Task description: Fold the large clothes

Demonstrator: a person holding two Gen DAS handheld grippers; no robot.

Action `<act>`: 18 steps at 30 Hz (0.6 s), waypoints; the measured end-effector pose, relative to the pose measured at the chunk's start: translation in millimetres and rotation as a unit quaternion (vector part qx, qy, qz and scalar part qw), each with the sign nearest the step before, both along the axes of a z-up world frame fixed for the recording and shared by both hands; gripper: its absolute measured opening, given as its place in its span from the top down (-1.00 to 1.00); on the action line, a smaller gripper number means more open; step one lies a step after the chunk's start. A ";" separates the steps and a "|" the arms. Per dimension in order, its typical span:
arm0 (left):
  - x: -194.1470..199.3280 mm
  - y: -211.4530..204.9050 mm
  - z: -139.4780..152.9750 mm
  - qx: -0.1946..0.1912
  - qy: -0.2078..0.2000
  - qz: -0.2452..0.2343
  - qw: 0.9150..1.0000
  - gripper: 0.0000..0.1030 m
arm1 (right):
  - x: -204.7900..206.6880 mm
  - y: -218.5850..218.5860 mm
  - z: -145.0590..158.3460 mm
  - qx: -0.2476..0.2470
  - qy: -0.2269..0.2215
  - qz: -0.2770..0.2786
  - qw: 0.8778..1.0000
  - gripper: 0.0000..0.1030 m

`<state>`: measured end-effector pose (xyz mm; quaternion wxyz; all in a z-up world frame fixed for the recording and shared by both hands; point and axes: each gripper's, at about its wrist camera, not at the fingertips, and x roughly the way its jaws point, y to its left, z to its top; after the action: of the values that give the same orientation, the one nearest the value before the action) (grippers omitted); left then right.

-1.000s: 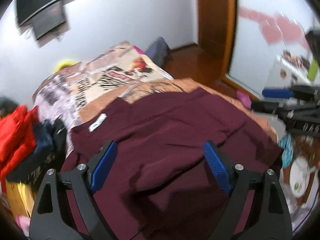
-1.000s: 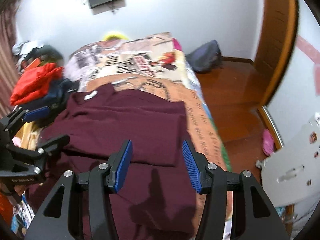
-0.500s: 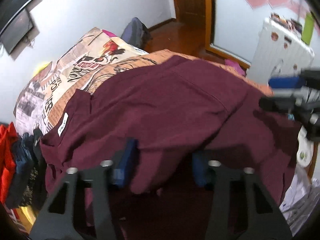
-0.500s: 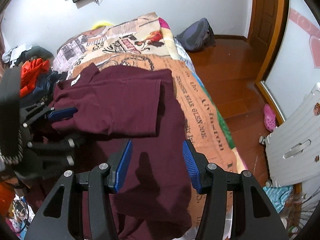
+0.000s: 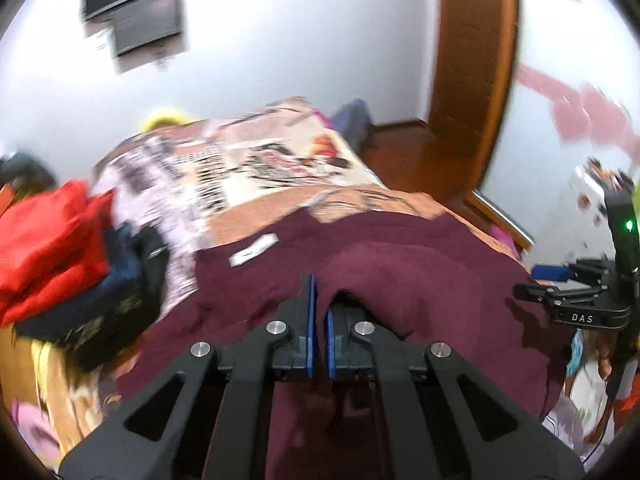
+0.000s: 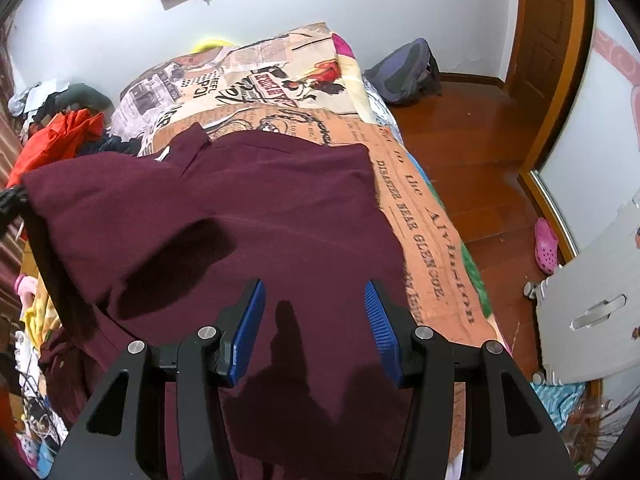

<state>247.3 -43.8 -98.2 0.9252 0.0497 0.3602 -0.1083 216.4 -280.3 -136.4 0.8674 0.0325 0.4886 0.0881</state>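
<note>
A large maroon shirt lies spread on the bed, collar and white label towards the far end. My left gripper is shut on a fold of the maroon shirt, and the cloth rises in a hump at its tips. In the right wrist view that pinched edge is held up at the far left, where the left gripper just shows. My right gripper hovers open over the shirt's lower part with nothing between its blue pads; it also appears as the black right gripper.
A pile of red and dark clothes sits at the bed's left side. On the wooden floor to the right are a dark backpack, a pink shoe and a white suitcase. A screen hangs on the far wall.
My left gripper went from wide open to shut on the shirt's fold and lifted it, so that edge now stands raised. My right gripper sank slightly and stayed open.
</note>
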 end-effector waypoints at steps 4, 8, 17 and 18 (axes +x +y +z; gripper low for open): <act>-13.5 49.9 -5.5 -0.009 0.003 0.067 0.998 0.92 | 2.8 9.1 -2.8 -0.003 0.004 0.010 1.000 0.07; -31.5 98.7 -31.2 -0.026 0.035 0.130 0.990 0.92 | 5.0 17.5 -7.7 -0.008 0.015 0.018 1.000 0.07; -57.2 140.6 -111.2 -0.053 0.141 0.183 0.972 0.52 | 3.2 32.5 -8.0 -0.039 0.018 0.025 0.999 0.07; -59.3 140.6 -115.6 -0.049 0.149 0.182 0.971 0.46 | 2.6 33.3 -7.9 -0.041 0.019 0.027 0.999 0.07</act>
<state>188.0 96.8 -213.8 0.8665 -0.0792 0.4914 0.0379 219.0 -247.0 -144.3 0.8558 -0.0140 0.5091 0.0906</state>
